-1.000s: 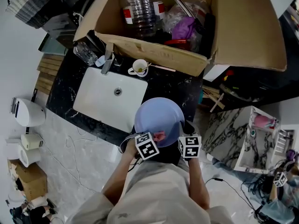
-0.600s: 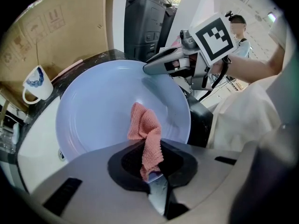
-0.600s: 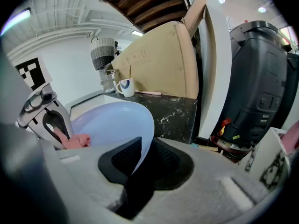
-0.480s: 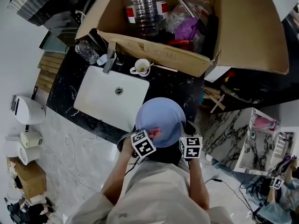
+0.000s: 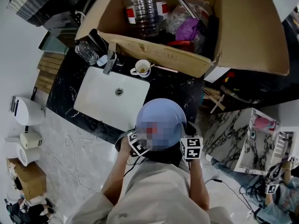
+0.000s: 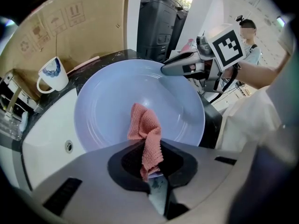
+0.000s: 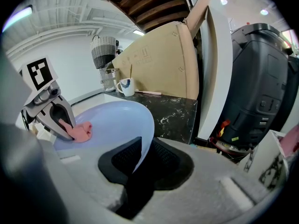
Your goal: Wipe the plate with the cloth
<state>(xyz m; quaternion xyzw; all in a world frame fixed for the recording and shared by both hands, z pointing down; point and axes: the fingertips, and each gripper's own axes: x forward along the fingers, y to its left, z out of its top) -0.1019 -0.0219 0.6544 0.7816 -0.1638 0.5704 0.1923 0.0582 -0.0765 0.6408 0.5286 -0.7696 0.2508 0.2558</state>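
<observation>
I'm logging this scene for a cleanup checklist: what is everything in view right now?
plate: one, pale blue, held beside the sink
cloth: one, pink, on the plate's face
sink: one, white, set in the counter
counter: one, black marbled, around the sink
mug: one, white, behind the sink
cardboard box: one, brown, open, at the counter's far side
bottle: one, clear, inside the box
left gripper: one, grey, shut on the cloth
right gripper: one, grey, shut on the plate's rim
</observation>
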